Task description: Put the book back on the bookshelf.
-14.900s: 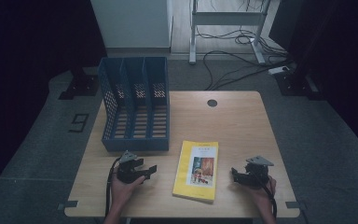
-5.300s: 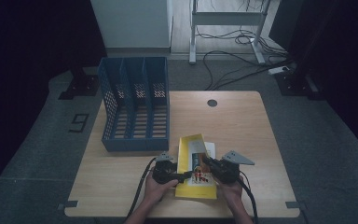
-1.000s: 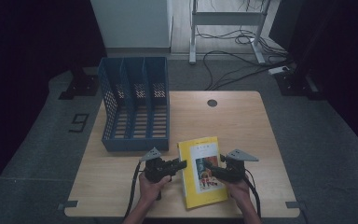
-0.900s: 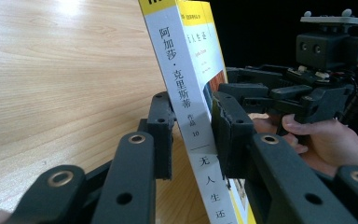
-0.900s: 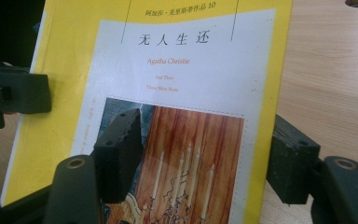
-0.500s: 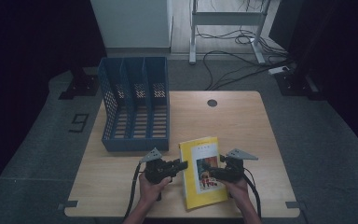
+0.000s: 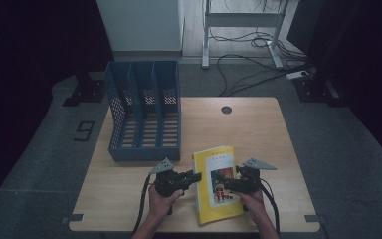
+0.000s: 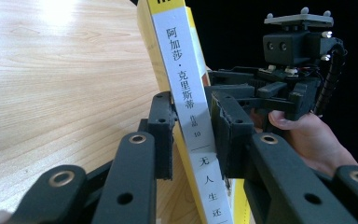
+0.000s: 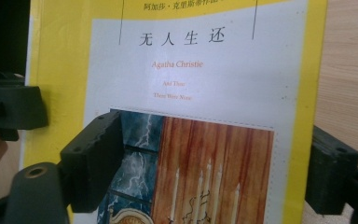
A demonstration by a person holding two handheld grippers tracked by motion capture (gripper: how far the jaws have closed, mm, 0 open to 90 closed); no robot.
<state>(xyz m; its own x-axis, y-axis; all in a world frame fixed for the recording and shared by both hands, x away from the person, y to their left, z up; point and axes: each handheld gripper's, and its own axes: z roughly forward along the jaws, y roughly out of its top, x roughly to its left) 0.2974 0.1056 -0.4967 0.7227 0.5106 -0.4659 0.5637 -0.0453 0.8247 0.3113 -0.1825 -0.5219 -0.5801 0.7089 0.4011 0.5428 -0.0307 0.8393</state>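
Note:
A yellow paperback book (image 7: 214, 204) with a white cover panel sits near the table's front edge, its spine side raised. My left gripper (image 7: 198, 176) is shut on the spine (image 8: 179, 60), one pad on each side (image 8: 193, 135). My right gripper (image 7: 222, 181) reaches in from the right over the cover (image 9: 191, 70). Its jaws (image 9: 212, 168) have just been opening and now stand wide, with the cover in front of them and neither pad pressing on it. The right gripper (image 8: 284, 70) also appears beyond the book in the left gripper view.
A blue three-slot file rack (image 7: 144, 114) stands at the back left of the wooden table (image 7: 258, 134). A round cable hole (image 7: 226, 109) is near the far edge. Desk legs and cables lie on the floor beyond.
Early on the book lay flat with both grippers apart from it; they have since closed in on it. Over the last second the hands and book barely shifted.

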